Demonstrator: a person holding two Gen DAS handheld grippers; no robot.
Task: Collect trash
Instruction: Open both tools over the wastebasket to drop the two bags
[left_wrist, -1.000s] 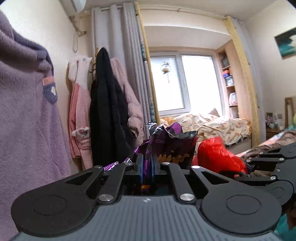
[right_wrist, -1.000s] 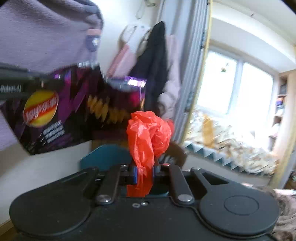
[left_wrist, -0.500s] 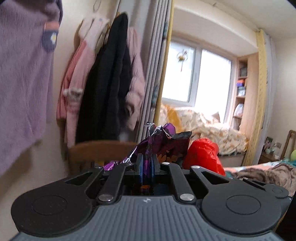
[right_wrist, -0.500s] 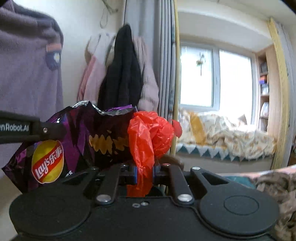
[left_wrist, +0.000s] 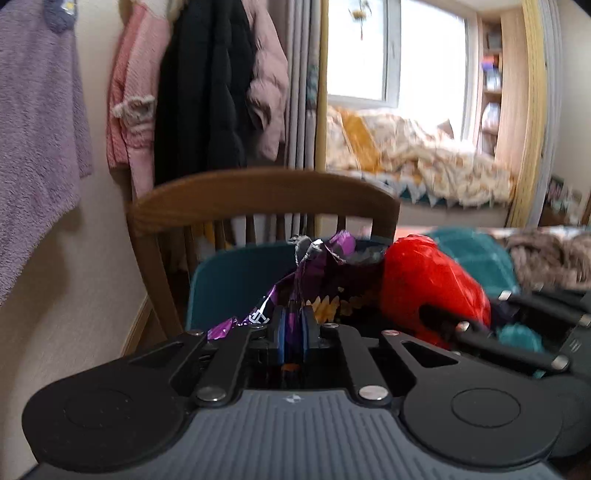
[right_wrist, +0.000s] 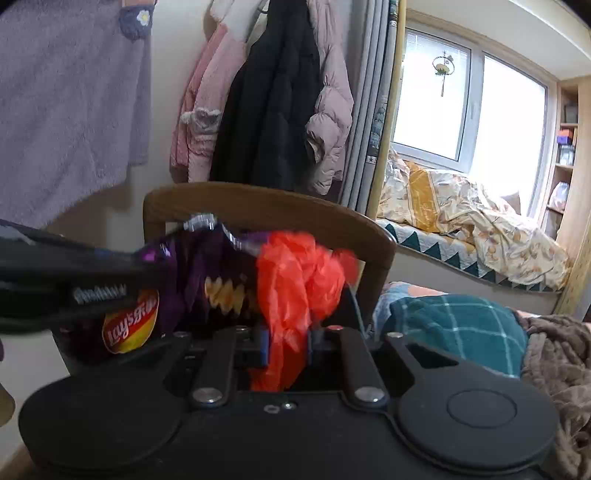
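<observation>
Before a wooden chair (right_wrist: 266, 210), left gripper (left_wrist: 291, 325) pinches chip bag (left_wrist: 332, 273); right gripper (right_wrist: 286, 343), opening, holds red bag (right_wrist: 295, 280).

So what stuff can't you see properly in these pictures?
- Where the trash goes: no bin shows in either view.
- Chair seat: both views, hidden behind the chip bag and red plastic bag.
- Inside the chip bag: left view, its crumpled top hides it.
- Right gripper pads: opening, red plastic between them covers them.
- Left gripper: its lettering is blurred in the right view.
</observation>
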